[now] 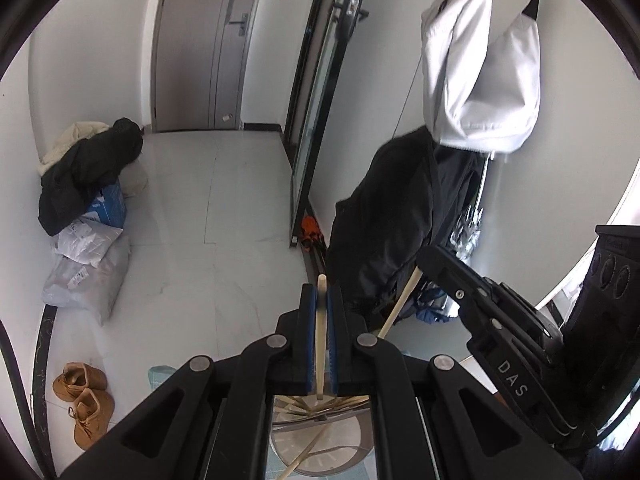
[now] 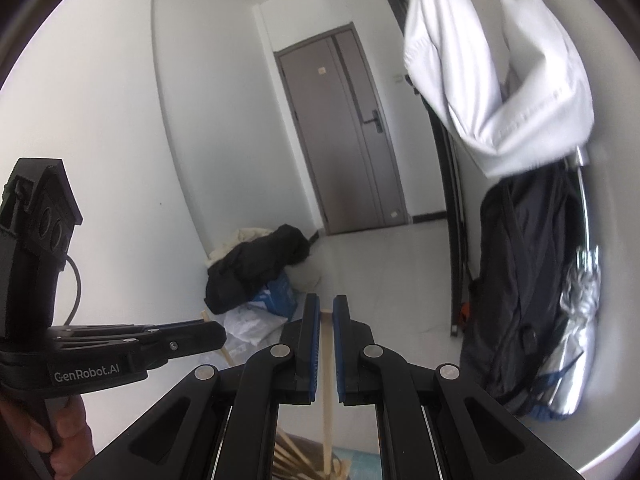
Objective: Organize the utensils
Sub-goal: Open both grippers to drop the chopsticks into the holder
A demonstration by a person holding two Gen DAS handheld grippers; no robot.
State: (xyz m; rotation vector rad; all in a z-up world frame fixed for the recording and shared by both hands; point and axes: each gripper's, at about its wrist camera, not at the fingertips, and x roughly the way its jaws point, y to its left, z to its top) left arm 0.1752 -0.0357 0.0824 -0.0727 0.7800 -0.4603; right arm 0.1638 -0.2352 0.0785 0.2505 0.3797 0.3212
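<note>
While clamped on one chopstick (image 1: 321,320) each, both grippers' fingers (image 1: 310,320) above a round holder (image 1: 320,448) of chopsticks.

You have one pale wooden chopstick (image 1: 321,336) standing nearly upright and a second chopstick (image 2: 329,364) of the same pale wood likewise upright, while more of them lie fanned out in a loose heap (image 2: 294,456) below.

1. The right claw (image 2: 326,312), jaws nearly shut, grips one chopstick (image 2: 328,400).
2. The left claw (image 2: 218,334) reaches in from the left (another chopstick (image 2: 206,315) behind it).
3. More chopsticks (image 2: 290,458) lie below.
</note>
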